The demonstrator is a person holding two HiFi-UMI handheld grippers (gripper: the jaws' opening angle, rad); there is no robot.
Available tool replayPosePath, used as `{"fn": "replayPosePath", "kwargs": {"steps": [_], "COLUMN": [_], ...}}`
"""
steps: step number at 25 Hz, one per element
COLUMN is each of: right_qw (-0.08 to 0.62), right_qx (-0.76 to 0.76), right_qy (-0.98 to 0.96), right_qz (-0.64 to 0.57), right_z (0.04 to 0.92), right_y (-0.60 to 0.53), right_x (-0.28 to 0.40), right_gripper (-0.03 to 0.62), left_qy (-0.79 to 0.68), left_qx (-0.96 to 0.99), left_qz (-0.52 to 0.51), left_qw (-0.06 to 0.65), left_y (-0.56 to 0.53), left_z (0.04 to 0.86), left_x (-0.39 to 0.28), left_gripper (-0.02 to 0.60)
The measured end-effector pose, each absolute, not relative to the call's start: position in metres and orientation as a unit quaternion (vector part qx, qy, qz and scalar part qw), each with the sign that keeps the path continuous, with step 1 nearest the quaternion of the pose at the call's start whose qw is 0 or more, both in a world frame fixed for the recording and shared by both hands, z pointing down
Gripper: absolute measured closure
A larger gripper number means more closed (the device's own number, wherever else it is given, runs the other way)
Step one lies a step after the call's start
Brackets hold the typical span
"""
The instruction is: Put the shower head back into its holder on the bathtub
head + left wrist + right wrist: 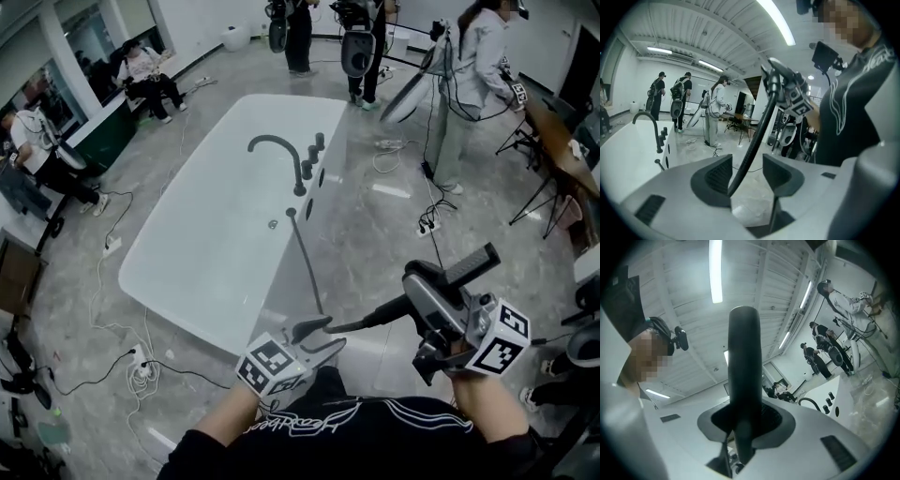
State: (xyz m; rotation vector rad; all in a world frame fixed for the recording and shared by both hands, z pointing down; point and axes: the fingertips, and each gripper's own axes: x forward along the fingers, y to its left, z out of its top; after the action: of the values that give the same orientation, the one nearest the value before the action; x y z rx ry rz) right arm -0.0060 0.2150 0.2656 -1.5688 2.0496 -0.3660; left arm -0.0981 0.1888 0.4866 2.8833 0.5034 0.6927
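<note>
One shower head (473, 265) slanting up-right, clenched in right hand-held gripper (420, 287), left hand-held gripper (322, 338) released

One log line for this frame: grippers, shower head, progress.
right gripper: jaws shut on shower head | left gripper: jaws open, hose running between them | progress: shower head not yet back on bathtub

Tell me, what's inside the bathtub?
Just a small round drain on the tub's white floor, with the spout arching over it. The left tool covers the near corner, so that bit can't be seen.
</note>
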Motion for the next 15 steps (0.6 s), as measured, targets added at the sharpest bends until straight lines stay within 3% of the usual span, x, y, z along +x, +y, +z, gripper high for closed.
{"fn": "replayPosePath", "kwargs": {"steps": [13,15], "right_qw": [0.239,0.232], "right_qx": [-0.591,-0.601], "right_qy": [0.761,0.755], "right_qz": [-0.121,-0.120], "right_z": [0.241,0.241], "right_y": [0.068,0.059], "right_x": [0.057,0.068], "right_gripper": [0.497,0.497], "left_qy": [0.221,0.222], "left_qx": [0.920,0.916], "left_qz": [0.297,0.307], "left_qw": [0.128,0.132], "left_y": [0.069,0.060], "left_z": [0.608,0.623], "left_x": [-0.027,-0.021], "left_gripper": [0.400,0.430]}}
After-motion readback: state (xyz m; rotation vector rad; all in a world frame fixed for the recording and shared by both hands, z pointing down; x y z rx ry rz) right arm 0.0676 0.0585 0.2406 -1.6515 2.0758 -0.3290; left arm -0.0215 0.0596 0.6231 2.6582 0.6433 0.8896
